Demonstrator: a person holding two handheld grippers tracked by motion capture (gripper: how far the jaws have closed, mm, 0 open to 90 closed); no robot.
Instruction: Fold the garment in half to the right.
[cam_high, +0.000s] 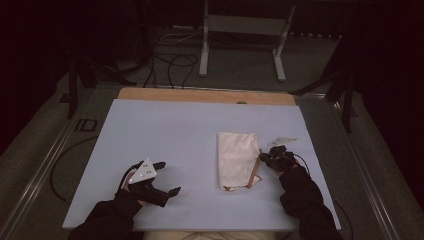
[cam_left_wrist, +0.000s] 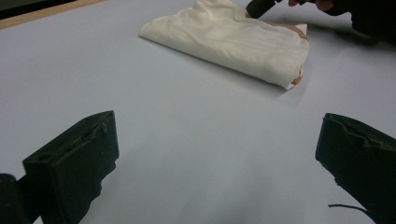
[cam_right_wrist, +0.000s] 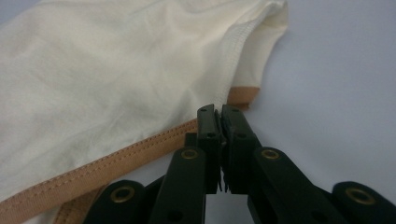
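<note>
A folded cream cloth bag (cam_high: 236, 159) (cam_left_wrist: 233, 39) (cam_right_wrist: 116, 70) with a tan strap (cam_high: 254, 172) (cam_right_wrist: 93, 170) lies right of the mat's middle. My right gripper (cam_high: 265, 157) (cam_right_wrist: 218, 114) is at the bag's right edge. Its jaws are pressed together with the tips on the strap, which runs on behind them. In the left gripper view the right gripper (cam_left_wrist: 259, 7) touches the bag's far edge. My left gripper (cam_high: 167, 177) (cam_left_wrist: 215, 135) hovers over bare mat near the front left, well apart from the bag, open and holding nothing.
A pale blue-grey mat (cam_high: 165, 130) covers a wooden board (cam_high: 200, 95). A small pale scrap (cam_high: 282, 141) lies just beyond the right gripper. Past the table are a metal stand (cam_high: 240, 30) and floor cables (cam_high: 170, 65).
</note>
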